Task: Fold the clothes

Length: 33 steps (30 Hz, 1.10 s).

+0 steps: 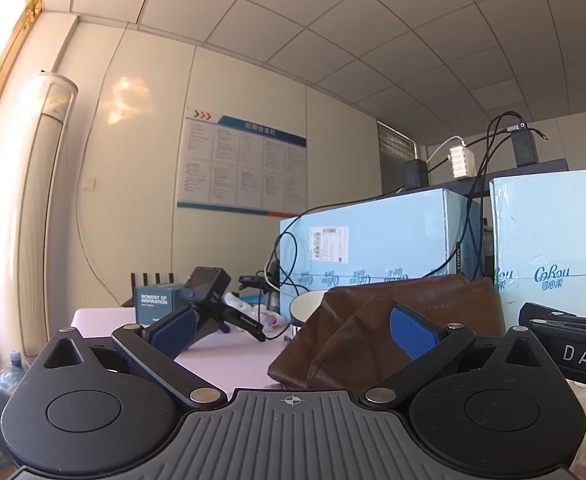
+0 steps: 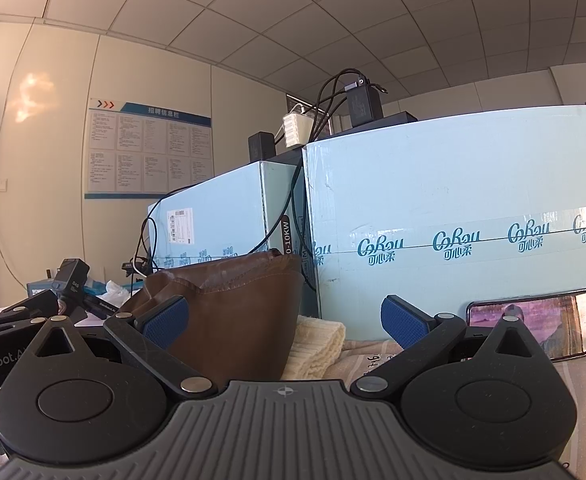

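Looking from the largest things down, we see two pale blue boxes point(image 2: 453, 216) standing at the back of the table point(image 1: 229, 356), with chargers and black cables on top. In front of them sits a brown garment point(image 2: 237, 312), heaped and partly doubled over, its stitched edge facing us. Just beside it on the right lies a cream knitted piece point(image 2: 317, 344), touching the brown one, and a printed cloth point(image 2: 373, 356) is spread under both. A phone point(image 2: 529, 328) leans against the right box, its screen lit. Further left we find a spare gripper point(image 1: 209, 300) and a small dark box point(image 1: 155, 300).

We hold both tools low and level, near the heap. The left gripper point(image 1: 293, 330) has its fingers wide apart and holds nothing; the right gripper point(image 2: 283, 320) is likewise spread and empty, with the brown garment between and beyond its blue pads point(image 2: 165, 322).

We judge the fold has not properly begun. To do it well, we should first pull the brown garment clear of the knitted piece and the cables, lay it flat, then pinch a single layer at two matching corners. Grabbing the bunched middle would likely fold creases in, and we should keep clear of the phone.
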{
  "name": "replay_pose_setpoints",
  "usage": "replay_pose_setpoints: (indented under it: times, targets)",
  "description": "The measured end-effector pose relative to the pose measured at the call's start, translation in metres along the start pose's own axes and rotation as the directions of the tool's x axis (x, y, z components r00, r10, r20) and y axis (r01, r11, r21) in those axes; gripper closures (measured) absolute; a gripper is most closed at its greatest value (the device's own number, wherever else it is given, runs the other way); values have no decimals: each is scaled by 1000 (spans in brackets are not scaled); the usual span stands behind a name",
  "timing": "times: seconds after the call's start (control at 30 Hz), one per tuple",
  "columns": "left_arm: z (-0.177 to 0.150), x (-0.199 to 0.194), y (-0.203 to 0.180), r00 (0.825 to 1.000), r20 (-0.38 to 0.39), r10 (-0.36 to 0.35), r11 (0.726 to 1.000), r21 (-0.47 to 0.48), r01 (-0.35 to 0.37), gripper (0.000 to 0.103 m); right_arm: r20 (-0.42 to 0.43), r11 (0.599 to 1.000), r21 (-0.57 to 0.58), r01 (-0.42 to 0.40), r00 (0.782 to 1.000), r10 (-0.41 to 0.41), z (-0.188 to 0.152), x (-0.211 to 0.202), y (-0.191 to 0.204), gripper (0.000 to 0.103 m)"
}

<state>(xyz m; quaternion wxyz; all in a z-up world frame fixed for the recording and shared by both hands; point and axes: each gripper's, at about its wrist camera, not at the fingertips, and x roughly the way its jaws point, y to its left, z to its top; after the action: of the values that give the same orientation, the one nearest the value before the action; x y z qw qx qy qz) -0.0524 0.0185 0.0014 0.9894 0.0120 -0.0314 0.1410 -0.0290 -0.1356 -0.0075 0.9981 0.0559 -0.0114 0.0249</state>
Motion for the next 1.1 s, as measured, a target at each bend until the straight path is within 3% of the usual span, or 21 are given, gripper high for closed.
replay_pose_setpoints:
  times: [1.1]
  targets:
    - [0,1,-1,1000,-9,-9,1000,1,9,0,-6,1000,5,-3,1000,3,0,1,-2,0]
